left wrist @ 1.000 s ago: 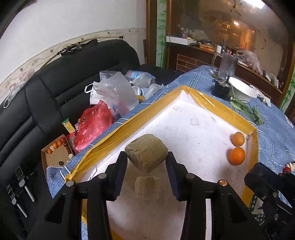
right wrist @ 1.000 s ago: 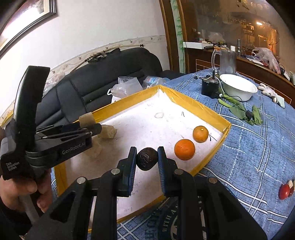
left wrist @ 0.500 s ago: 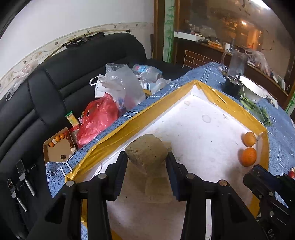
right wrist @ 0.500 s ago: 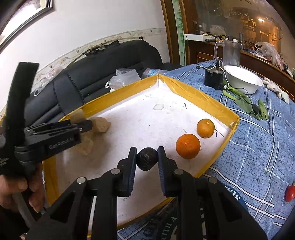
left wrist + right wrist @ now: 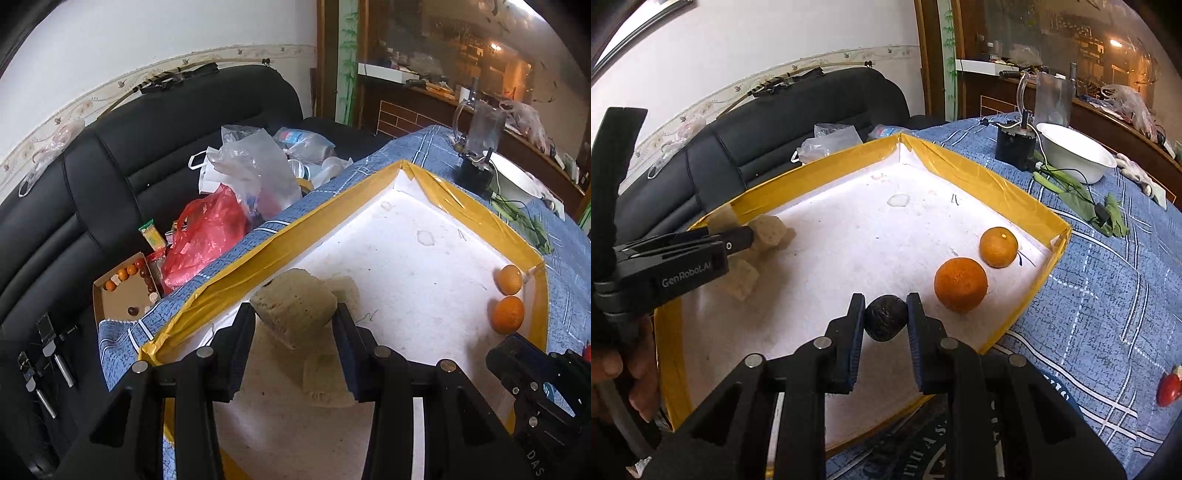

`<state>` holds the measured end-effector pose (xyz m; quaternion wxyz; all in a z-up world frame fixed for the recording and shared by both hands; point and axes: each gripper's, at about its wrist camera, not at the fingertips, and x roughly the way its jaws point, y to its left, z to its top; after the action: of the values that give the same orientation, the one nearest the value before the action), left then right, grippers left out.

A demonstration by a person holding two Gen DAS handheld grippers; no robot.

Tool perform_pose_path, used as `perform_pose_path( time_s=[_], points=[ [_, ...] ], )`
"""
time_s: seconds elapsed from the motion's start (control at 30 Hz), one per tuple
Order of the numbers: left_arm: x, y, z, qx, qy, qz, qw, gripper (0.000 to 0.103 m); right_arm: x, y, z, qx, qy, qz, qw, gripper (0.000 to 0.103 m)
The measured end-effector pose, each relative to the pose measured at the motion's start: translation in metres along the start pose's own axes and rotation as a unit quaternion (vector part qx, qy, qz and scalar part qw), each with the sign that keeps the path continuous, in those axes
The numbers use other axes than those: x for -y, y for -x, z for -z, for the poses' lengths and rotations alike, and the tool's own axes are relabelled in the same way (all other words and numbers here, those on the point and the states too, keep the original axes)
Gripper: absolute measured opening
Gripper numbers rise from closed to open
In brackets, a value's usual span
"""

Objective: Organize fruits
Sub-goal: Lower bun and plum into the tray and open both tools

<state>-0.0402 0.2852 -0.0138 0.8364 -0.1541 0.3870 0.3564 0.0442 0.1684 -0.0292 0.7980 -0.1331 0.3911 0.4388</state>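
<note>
Two oranges (image 5: 960,284) sit together at the right edge of the yellow-rimmed tray (image 5: 964,170), beige blocks (image 5: 742,277) lie at its left side, a white bowl (image 5: 1075,155) is beyond on the blue cloth. Right tongs (image 5: 885,321) are clamped on a dark fruit (image 5: 885,318) just beside the nearer orange; left tongs (image 5: 295,319) are pinching a beige block (image 5: 295,306) above the tray

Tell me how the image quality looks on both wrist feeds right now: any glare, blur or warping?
Left wrist view: sharp on the beige block in the left gripper; fisheye bends the tray's yellow rim; warm glare in the far glass. Right wrist view: dark fruit in the right gripper and both oranges crisp with soft shadows; corners vignetted black.
</note>
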Motion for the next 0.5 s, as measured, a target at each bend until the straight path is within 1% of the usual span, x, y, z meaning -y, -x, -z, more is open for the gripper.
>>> perform_pose_path(
  time_s=[0.3,0.5],
  points=[
    [-0.0104,0.0005,0.003,-0.006,0.013,-0.006,0.9999,0.043,-0.005,0.0038,0.0002,0.004,0.006,0.0,1.0,0.025],
    [-0.0099,-0.0009,0.0048,-0.01,0.012,-0.009,0.9998,0.043,-0.0072,-0.0012,0.0019,-0.005,0.007,0.002,1.0,0.025]
  ],
)
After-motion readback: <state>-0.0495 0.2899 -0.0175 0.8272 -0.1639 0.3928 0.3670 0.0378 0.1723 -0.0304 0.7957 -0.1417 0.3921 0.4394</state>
